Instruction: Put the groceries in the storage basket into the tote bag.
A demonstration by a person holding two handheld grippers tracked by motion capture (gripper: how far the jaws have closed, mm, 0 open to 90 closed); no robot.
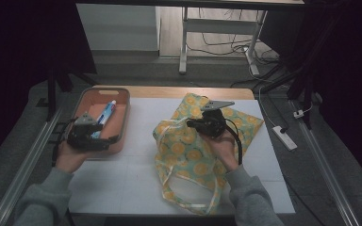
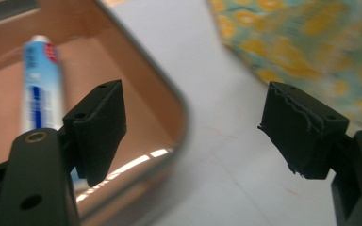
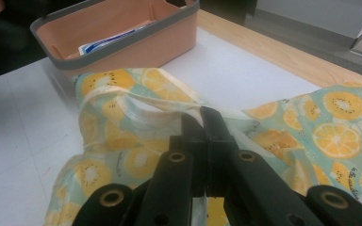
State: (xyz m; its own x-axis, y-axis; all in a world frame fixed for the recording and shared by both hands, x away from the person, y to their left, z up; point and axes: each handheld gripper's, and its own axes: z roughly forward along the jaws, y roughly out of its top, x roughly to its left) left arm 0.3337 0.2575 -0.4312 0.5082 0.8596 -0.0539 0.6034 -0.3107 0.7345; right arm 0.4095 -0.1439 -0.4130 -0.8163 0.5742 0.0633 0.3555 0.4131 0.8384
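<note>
Table: white, with orange tray left.
Toothpaste tube: lengthwise in tray, just ahead of left gripper.
Left gripper: spread, empty.
Right gripper: pinching fruit-print bag rim.

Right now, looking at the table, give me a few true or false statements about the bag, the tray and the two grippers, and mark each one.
1. The right gripper is shut on the fruit-print bag. True.
2. The left gripper holds the toothpaste tube. False: its jaws stand wide apart with nothing between them; the tube lies in the tray.
3. The tube lies inside the orange tray. True.
4. The bag sits inside the tray. False: it lies on the white table, beside the tray.
5. The bag's pattern is plain blue stripes. False: it shows yellow fruit slices on pale green.
</note>
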